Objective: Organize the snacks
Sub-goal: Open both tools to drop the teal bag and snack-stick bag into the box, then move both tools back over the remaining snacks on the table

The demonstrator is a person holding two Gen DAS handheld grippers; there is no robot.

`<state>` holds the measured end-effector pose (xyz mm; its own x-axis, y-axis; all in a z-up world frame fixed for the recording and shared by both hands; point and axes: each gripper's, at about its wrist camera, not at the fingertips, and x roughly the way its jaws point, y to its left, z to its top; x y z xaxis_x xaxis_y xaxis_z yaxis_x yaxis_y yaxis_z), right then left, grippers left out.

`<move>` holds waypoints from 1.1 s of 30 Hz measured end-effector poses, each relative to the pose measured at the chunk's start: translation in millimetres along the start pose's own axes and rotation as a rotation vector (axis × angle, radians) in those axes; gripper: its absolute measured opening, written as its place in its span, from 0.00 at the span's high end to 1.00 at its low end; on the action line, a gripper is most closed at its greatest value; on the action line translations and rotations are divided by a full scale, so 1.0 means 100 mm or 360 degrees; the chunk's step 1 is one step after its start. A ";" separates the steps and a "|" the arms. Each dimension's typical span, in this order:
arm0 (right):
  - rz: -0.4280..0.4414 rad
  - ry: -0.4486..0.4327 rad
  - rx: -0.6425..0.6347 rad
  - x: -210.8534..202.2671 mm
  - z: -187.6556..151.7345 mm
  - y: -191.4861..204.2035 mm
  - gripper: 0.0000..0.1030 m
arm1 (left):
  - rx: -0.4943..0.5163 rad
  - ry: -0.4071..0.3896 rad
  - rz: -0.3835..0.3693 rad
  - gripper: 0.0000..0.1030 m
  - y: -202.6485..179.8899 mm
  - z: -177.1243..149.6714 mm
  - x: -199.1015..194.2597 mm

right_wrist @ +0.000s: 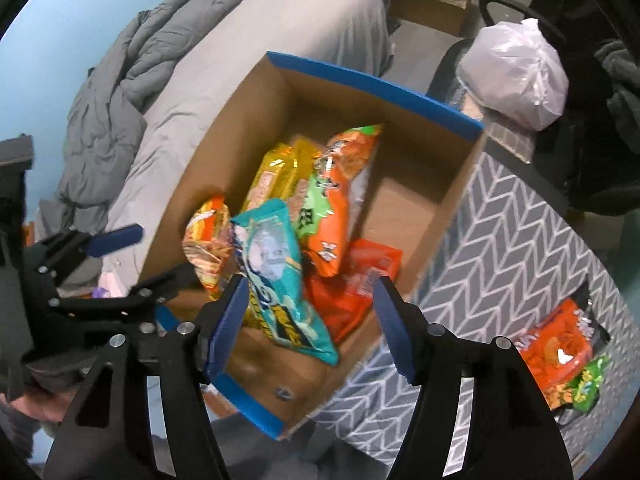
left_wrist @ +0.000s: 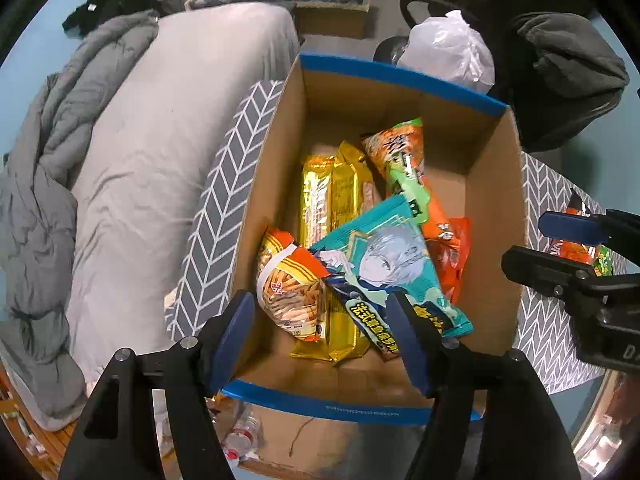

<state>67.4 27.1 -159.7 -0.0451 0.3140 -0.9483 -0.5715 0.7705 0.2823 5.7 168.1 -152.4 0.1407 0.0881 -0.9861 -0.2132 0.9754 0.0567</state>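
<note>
Snacks (left_wrist: 360,240) beneath both downward-pointing, open hand-held grippers (left_wrist: 320,320)

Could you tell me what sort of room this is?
Most likely a lived-in bedroom: a bed with a rumpled grey duvet, clothes heaped on a chair, and a snack box on a patterned table.

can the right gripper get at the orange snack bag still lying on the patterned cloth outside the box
Probably yes: the right gripper is open and empty above the cardboard box, and the orange snack bag lies uncovered on the patterned cloth to its right.
</note>
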 end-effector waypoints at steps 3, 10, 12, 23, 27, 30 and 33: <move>-0.0020 -0.0013 0.0004 -0.06 -0.04 -0.04 0.36 | 0.0042 -0.0026 0.0010 0.30 -0.08 -0.01 -0.09; -0.0069 -0.0074 0.0030 -0.33 -0.25 -0.24 0.34 | 0.0146 -0.0062 0.0019 0.28 -0.34 -0.04 -0.24; -0.0080 -0.0083 0.0042 -0.40 -0.31 -0.31 0.34 | 0.0166 -0.0067 0.0008 0.28 -0.41 -0.06 -0.27; -0.0171 -0.0110 0.0184 -0.69 -0.79 -0.83 0.33 | 0.0366 -0.0062 -0.0059 0.28 -1.02 -0.15 -0.39; -0.0198 -0.0094 0.0267 -0.73 -1.04 -1.11 0.33 | 0.0451 -0.0053 -0.0082 0.28 -1.29 -0.19 -0.39; -0.0218 -0.0079 0.0329 -0.75 -1.25 -1.33 0.33 | 0.0508 -0.0049 -0.0098 0.28 -1.50 -0.22 -0.37; -0.0197 -0.0078 0.0398 -0.75 -1.45 -1.55 0.32 | 0.0562 -0.0044 -0.0104 0.28 -1.70 -0.25 -0.35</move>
<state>40.5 -196.3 -152.9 0.0559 0.2306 -0.9714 -0.3499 0.9158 0.1972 13.0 -5.5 -131.8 0.1704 0.0237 -0.9851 0.1435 0.9885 0.0486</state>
